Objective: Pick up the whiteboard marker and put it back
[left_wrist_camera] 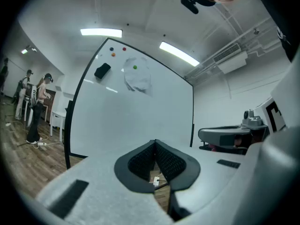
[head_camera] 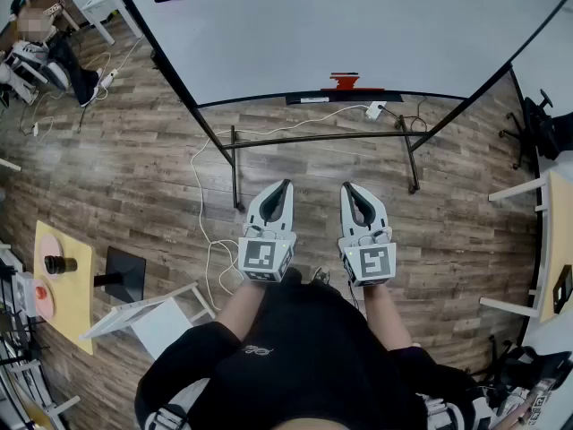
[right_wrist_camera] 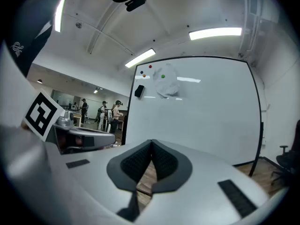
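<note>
Head view: left hand-held gripper (head_camera: pixel 285 186) & right hand-held gripper (head_camera: pixel 349 189) both clamped closed w/ nothing in them, and the red thing, prob the whiteboard marker (head_camera: pixel 345 81), lies crosswise at the whiteboard (head_camera: pixel 358 25) tray (head_camera: pixel 309 99), well ahead, nearer the right one imo.

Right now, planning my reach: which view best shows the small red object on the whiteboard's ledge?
Head view: the small red object sits unobstructed on the black ledge. Neither gripper view shows it or the ledge.
</note>
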Tool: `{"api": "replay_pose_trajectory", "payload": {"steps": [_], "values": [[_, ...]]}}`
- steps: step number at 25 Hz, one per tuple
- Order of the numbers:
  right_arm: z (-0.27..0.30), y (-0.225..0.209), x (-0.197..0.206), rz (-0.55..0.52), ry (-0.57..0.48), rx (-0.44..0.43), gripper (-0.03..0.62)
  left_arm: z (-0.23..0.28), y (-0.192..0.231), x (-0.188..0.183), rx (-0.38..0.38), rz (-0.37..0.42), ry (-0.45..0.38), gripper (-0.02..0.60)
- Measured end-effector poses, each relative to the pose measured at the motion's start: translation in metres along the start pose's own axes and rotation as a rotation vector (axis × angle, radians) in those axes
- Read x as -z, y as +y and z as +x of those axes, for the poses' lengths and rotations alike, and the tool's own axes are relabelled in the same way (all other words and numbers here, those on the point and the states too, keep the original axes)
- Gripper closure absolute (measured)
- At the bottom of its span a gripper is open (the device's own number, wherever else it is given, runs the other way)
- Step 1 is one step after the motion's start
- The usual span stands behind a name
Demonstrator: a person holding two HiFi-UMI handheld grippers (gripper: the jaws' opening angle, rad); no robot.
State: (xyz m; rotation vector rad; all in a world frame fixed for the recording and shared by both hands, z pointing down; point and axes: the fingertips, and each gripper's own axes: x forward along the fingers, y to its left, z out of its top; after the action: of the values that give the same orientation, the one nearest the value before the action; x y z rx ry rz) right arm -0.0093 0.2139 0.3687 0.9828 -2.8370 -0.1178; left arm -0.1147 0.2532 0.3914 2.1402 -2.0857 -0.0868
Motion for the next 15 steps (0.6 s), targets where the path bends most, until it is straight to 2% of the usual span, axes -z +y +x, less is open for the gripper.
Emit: {"api": "replay_pose_trajectory", "payload": {"steps": [3, 9, 15], "values": [[0.018, 0.014, 0.006, 0.006, 0.003, 0.012, 0.591, -0.002, 0.015, 0.005, 0.025, 0.028, 0.015, 0.574], [0.046, 0.028, 0.019, 0.043, 0.014, 0.044, 0.591, 0.006, 0.05, 0.018, 0.062, 0.01, 0.052, 0.574], [0.066, 0.027, 0.033, 0.042, 0.057, 0.039, 0.591, 0.023, 0.057, 0.033, 0.099, 0.009, 0.098, 0.574]]}}
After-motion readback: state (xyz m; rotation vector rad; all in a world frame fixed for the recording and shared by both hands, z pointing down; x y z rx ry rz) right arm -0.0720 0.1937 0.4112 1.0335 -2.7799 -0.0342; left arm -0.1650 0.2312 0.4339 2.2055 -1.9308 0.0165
